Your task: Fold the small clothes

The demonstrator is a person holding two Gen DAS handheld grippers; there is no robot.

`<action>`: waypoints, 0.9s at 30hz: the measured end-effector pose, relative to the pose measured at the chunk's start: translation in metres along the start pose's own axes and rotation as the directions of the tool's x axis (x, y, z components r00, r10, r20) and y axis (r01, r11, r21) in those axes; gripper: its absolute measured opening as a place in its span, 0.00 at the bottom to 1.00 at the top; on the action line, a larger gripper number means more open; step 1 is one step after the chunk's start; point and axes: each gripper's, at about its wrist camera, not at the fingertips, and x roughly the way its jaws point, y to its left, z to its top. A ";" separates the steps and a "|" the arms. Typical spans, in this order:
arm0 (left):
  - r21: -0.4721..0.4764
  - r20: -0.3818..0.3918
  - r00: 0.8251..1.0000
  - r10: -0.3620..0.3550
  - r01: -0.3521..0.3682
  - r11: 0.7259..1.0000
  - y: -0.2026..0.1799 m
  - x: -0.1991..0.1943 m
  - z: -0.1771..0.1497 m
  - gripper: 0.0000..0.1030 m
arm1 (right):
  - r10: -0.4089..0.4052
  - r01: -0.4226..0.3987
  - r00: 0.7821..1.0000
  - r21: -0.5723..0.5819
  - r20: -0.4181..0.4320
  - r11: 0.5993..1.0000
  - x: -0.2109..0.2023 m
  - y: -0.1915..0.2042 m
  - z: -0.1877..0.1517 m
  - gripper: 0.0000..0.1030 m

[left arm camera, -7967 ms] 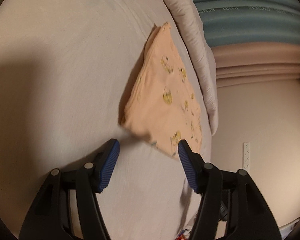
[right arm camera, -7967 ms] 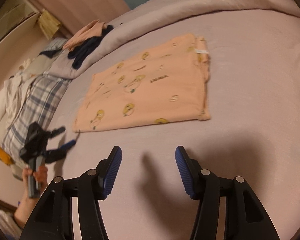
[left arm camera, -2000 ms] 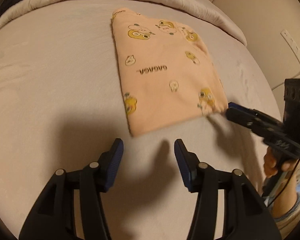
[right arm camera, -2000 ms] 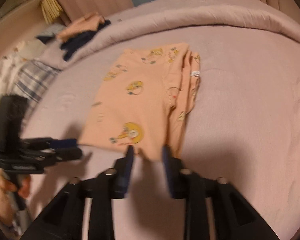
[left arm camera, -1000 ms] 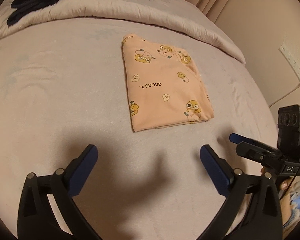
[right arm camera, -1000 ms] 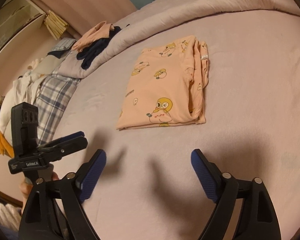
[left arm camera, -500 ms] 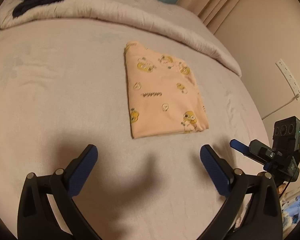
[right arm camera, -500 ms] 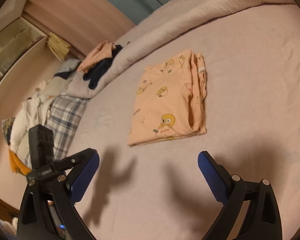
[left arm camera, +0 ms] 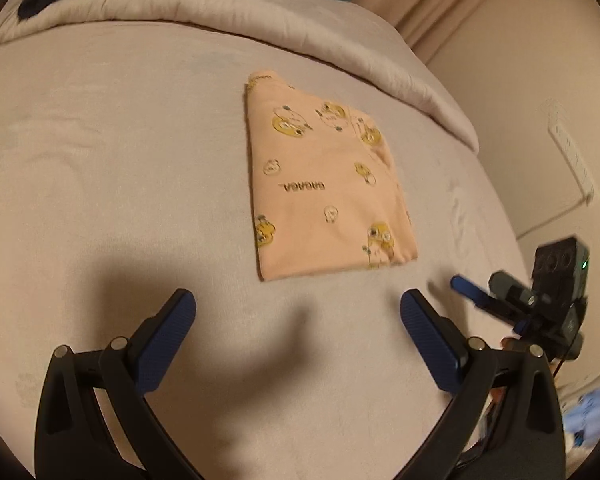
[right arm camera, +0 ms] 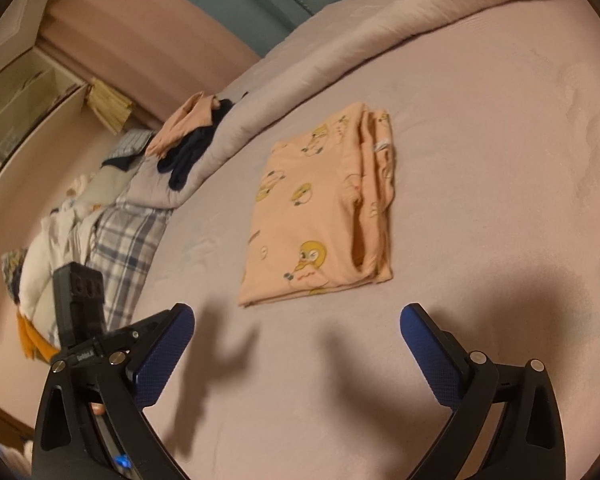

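A peach garment (left arm camera: 324,196) printed with yellow cartoon ducks lies folded in a neat rectangle on the bed sheet (left arm camera: 100,168). My left gripper (left arm camera: 296,300) hovers open just short of its near edge, with nothing between the blue pads. In the right wrist view the garment (right arm camera: 320,220) shows its stacked layers on the right side. My right gripper (right arm camera: 296,316) is held back from it, its jaws opening wide and empty. Each gripper appears at the edge of the other's view, held apart from the cloth.
A rolled duvet (left arm camera: 260,28) runs along the far side of the bed, with dark and peach clothes (right arm camera: 188,140) piled on it. A plaid cloth (right arm camera: 124,240) and white laundry hang off the bed's left edge. A power strip (left arm camera: 572,156) is on the wall.
The right gripper let go of the garment's near edge, and both grippers spread wide and pulled back. In the last half second both views barely shifted.
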 end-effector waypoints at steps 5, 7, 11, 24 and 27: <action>-0.008 0.008 1.000 -0.004 0.004 1.000 0.003 0.004 0.012 0.99 | -0.032 0.032 0.999 0.001 -0.012 0.999 0.006 -0.003 0.007 0.99; -0.004 0.008 1.000 -0.019 0.019 1.000 0.002 0.007 0.017 0.99 | -0.036 0.037 0.999 0.005 -0.016 0.999 0.010 -0.005 0.011 0.99; 0.012 -0.001 1.000 -0.018 0.018 1.000 0.001 0.015 0.028 0.98 | -0.053 0.054 0.998 0.026 -0.021 0.998 0.018 -0.013 0.021 0.99; 0.018 -0.058 0.998 -0.034 0.035 0.999 0.004 0.049 0.050 0.94 | -0.082 0.082 0.994 -0.004 -0.072 0.997 0.038 -0.024 0.044 0.99; 0.001 -0.073 0.996 -0.044 0.045 0.999 0.008 0.057 0.055 0.93 | -0.083 0.083 0.993 0.003 -0.086 0.997 0.044 -0.029 0.050 0.99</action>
